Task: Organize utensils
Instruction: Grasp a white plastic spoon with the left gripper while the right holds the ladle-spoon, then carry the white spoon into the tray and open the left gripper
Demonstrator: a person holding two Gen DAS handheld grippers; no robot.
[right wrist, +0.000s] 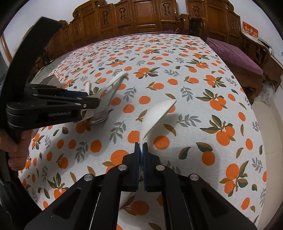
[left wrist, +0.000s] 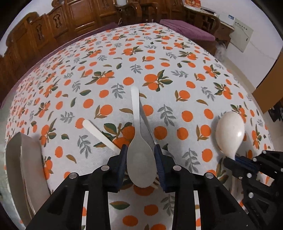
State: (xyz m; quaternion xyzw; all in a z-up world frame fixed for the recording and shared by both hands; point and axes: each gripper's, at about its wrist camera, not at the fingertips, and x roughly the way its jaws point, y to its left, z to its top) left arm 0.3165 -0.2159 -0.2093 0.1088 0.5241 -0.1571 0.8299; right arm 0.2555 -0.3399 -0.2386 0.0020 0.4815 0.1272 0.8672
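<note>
Your tablecloth (left wrist: pixel 159 58) is white, printed all over with orange fruit, brown and dark green leaves and grey sprigs. You have a matte grey spoon (left wrist: pixel 140 155) with a pale grey handle and a glossy cream-white spoon (left wrist: pixel 230 132), while your grippers are black with dark blue pads (right wrist: pixel 137 168). Behind the cloth you see carved reddish-brown wooden furniture (right wrist: pixel 141 16) and a purple cushion (right wrist: pixel 235 54).

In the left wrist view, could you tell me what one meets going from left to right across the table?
Grey container at the left edge → cream flat stick → grey spoon between the left gripper fingers → white spoon → right gripper clamping its handle.
</note>
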